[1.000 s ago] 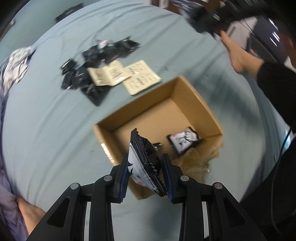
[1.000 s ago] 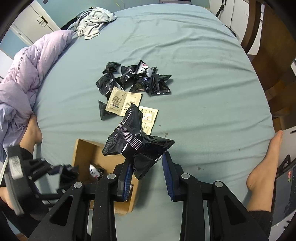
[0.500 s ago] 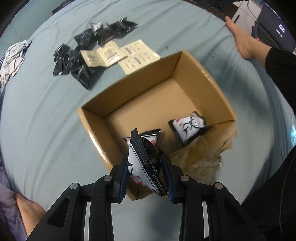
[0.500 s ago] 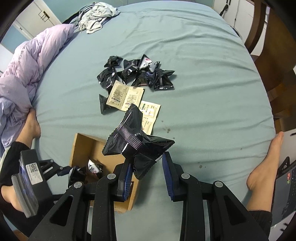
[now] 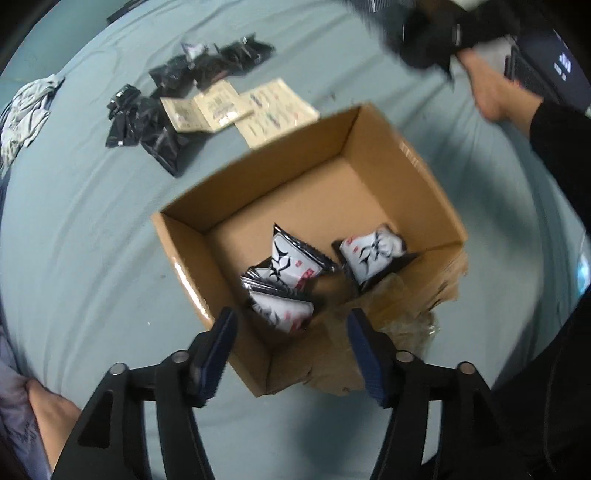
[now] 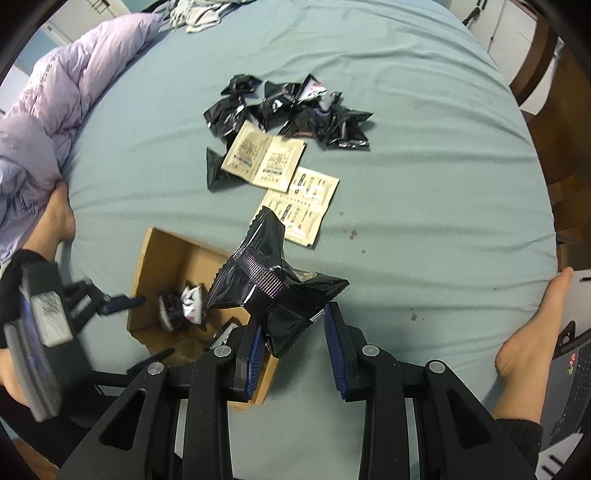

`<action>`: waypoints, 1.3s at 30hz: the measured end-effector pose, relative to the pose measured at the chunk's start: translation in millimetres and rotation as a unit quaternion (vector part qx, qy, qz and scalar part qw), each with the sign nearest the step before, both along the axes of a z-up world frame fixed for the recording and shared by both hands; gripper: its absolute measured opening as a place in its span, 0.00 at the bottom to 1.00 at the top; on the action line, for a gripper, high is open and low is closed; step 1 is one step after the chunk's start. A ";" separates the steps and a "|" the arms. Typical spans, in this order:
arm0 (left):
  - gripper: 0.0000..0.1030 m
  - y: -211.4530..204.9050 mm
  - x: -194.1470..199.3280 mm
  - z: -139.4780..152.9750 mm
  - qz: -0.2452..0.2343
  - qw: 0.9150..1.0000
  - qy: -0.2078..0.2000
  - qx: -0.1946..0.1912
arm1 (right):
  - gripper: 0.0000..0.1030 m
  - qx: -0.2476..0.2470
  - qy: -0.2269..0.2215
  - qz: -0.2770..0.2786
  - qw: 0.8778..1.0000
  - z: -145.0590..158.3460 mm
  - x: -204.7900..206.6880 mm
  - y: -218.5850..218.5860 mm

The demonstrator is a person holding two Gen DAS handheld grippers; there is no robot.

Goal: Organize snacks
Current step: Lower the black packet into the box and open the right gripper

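Note:
An open cardboard box (image 5: 354, 140) sits on the blue-grey sheet and holds three black-and-white snack packets (image 5: 291, 262). My left gripper (image 5: 291, 339) is open and empty just above the box's near corner. My right gripper (image 6: 291, 332) is shut on a black snack packet (image 6: 273, 280), held above the sheet beside the box (image 6: 162, 254). A pile of black snack packets (image 6: 295, 110) and several beige sachets (image 6: 266, 157) lie further out; the pile also shows in the left wrist view (image 5: 177, 92).
A lilac duvet (image 6: 48, 110) lies at the left and grey clothes (image 6: 207, 11) at the far edge. A bare foot (image 6: 532, 332) rests on the sheet at the right, near a laptop (image 6: 569, 369). Wooden furniture (image 6: 561, 110) stands beyond the bed.
My left gripper has opened and dropped its packet, which now lies in the box with the other two. The right gripper still holds its black packet and has come closer to the box.

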State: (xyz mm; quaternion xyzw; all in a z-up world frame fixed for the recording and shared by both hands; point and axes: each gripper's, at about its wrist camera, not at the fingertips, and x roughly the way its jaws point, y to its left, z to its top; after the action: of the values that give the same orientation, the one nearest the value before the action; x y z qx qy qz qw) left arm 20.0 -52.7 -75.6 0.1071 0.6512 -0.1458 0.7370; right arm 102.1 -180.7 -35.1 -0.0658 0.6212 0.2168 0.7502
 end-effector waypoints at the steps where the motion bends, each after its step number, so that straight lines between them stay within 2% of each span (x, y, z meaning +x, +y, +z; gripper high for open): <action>1: 0.75 1.1 1.1 4.7 0.003 1.000 -0.008 -0.003 | 0.29 -0.002 0.001 0.005 1.000 -1.6 -0.5 2.6; 2: 0.79 2.7 2.4 9.6 0.007 1.000 -0.020 -0.004 | 0.29 -0.004 0.002 0.008 1.000 -2.9 -1.1 4.5; 4: 0.79 6.5 6.1 18.1 0.017 0.999 -0.036 -0.003 | 0.29 -0.006 0.004 0.017 1.000 -5.8 -2.3 9.5; 11: 0.79 37.1 21.1 27.7 0.093 0.995 -0.034 -0.022 | 0.29 -0.017 0.012 0.044 0.999 -17.1 -9.5 27.6; 18: 0.80 46.0 26.6 31.4 0.102 0.993 -0.065 0.001 | 0.29 -0.043 0.035 0.080 0.995 -43.3 -21.0 49.2; 25: 0.79 57.8 33.6 24.1 0.127 0.989 -0.069 0.015 | 0.29 -0.072 0.050 0.129 0.988 -67.5 -33.3 75.4; 39: 0.80 69.6 38.2 17.2 0.148 0.986 -0.072 0.036 | 0.31 -0.102 0.073 0.162 0.979 -103.7 -50.2 98.0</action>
State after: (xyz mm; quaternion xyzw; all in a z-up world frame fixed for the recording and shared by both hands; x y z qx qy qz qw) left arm 58.2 16.9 -58.4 0.0462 0.6101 -0.0038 0.7910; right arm 52.0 -82.7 -138.8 -0.2256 0.6743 0.2748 0.6473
